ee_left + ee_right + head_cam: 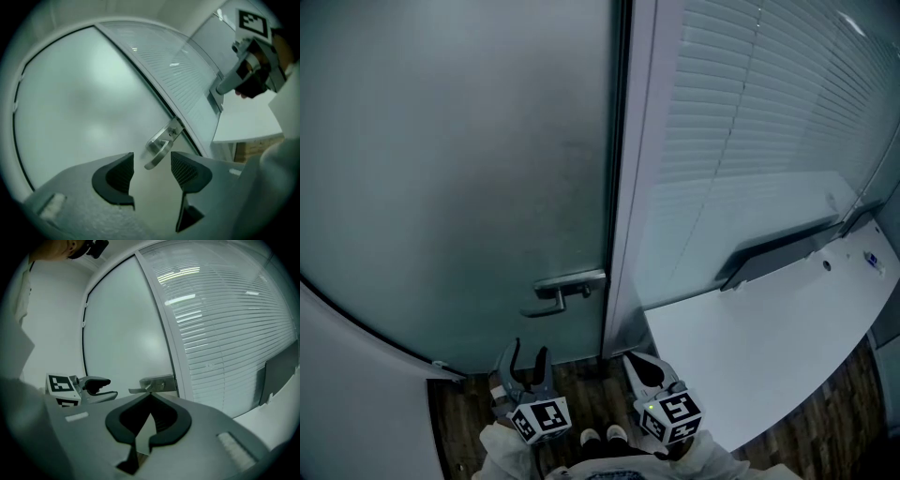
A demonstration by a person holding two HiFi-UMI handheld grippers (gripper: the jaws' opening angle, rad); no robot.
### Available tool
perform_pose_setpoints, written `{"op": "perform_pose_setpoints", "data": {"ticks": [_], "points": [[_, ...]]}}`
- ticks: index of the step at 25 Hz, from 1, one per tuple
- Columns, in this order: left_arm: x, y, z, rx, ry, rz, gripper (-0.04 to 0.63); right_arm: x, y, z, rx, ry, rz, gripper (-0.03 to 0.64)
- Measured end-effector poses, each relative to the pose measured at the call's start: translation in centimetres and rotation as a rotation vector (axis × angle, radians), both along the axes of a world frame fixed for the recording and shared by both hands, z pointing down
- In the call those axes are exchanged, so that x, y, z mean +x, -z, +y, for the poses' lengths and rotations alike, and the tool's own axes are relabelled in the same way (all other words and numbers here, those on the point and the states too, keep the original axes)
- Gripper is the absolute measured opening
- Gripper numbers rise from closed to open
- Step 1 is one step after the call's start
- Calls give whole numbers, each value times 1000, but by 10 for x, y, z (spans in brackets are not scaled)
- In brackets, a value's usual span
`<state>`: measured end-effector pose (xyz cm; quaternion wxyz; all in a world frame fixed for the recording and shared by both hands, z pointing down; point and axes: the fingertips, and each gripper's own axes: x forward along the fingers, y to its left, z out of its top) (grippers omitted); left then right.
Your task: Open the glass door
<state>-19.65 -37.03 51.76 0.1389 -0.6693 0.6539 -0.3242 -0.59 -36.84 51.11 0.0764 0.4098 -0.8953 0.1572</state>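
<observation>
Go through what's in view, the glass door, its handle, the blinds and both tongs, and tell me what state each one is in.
glass door: shut.
door handle: level, not pressed, nothing touching it.
blinds: lowered.
left tongs: open, empty, short of the door handle.
right tongs: shut, empty.

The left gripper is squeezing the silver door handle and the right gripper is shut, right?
Not quite. The left gripper is open and empty; the door handle sits ahead of it, untouched, as the left gripper view shows. The right gripper is shut.
</observation>
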Motion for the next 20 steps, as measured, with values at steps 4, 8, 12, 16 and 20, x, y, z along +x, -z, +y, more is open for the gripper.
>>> {"op": "perform_pose_setpoints", "data": {"ticks": [4,8,12,16,20], "points": [[-3,-3,-19,4,-33,-176,256,13,-1,-1,-8,-23,16,3],[-2,-16,-35,-11,-59,-272,256,20,-8,0,-16,-36,25,3],[1,-19,-51,-32,-88,-337,256,23,1,-2,-11,-41,26,3],[2,-40,-68,-96,-109,-418,256,26,4,-4,-12,-50,22,3],[3,-53,-83,-114,-120,-482,255,31,3,-7,-19,-59,24,3]]}}
